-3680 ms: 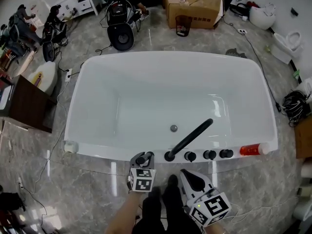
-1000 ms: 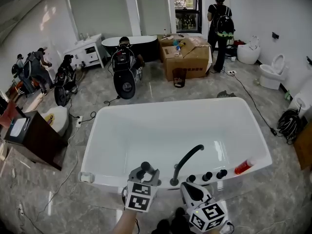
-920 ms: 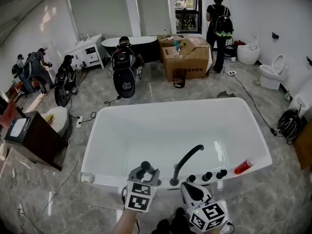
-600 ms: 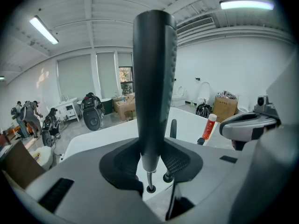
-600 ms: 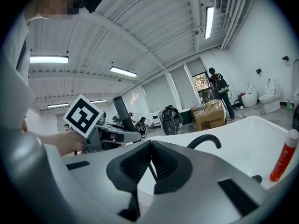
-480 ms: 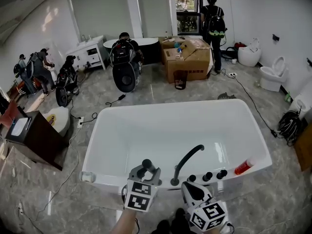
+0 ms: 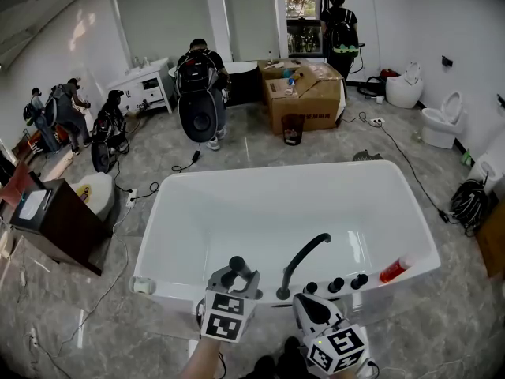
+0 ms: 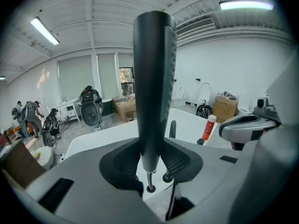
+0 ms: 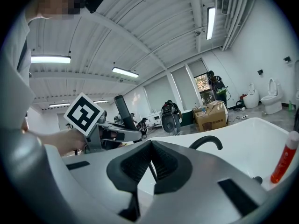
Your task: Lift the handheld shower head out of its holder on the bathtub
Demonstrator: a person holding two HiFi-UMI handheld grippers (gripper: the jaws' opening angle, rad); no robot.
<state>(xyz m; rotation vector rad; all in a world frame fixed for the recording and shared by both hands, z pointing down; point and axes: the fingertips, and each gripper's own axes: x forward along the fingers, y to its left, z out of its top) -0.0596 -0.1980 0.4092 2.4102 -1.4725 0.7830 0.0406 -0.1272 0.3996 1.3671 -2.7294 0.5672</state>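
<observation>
Left gripper view: left tongs (image 8: 153, 160) pinch the shower head (image 8: 154, 69) by its dark handle, which stands upright and is raised clear of the rim.
Hose (image 8: 148, 178): thin metal, dropping from the handle's lower end to a hole in the near edge of the bathtub (image 7: 268, 170), left of the spout (image 7: 304, 253).
Right tongs (image 9: 150, 164): pressed together with nothing between them, just off the near edge by the knobs (image 7: 335, 284).
Red bottle (image 7: 394, 269): on the rim at the near right corner.
</observation>
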